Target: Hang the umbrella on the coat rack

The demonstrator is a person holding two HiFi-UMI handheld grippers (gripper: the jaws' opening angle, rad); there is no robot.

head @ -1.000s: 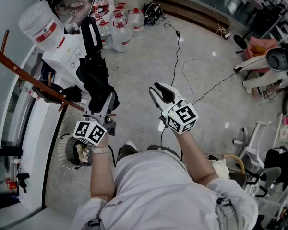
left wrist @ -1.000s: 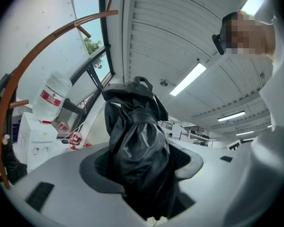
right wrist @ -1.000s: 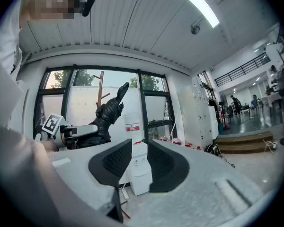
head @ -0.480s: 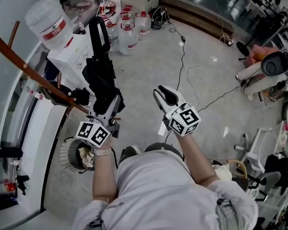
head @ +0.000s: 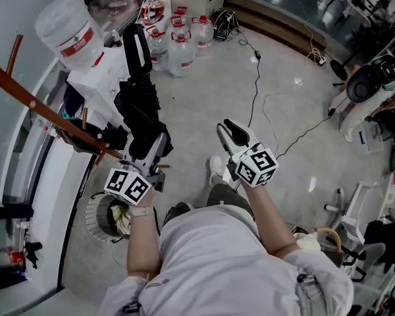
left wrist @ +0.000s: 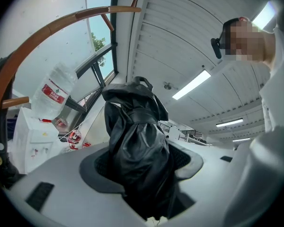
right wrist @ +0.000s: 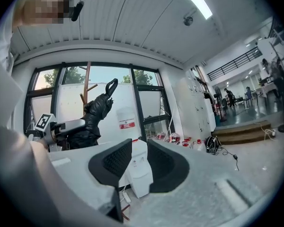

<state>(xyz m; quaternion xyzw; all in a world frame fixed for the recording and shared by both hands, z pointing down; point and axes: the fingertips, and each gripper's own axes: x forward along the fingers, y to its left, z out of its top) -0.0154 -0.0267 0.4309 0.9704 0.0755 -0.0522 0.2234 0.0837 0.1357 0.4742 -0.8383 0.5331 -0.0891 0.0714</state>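
1. Since a second ago, both grippers have travelled forward with the person, closer to the rack, and a white shoe now shows on the floor below them.
2. The left gripper has its jaws clamped on a black folded fabric umbrella, which fills the gap between the pads.
3. The umbrella points up and away from the gripper, its black loop strap at the far end.
4. The brown curved wooden coat rack runs just left of the umbrella. The umbrella is not hung on it, and whether the two touch cannot be told.
5. The right gripper is well apart from the left, its jaws a little spread, with nothing between them.
6. Beyond the umbrella stands a white water dispenser topped by a clear upturned bottle with a red label.
7. Further off, clear water jugs stand on the grey floor, and a black cable trails across it.
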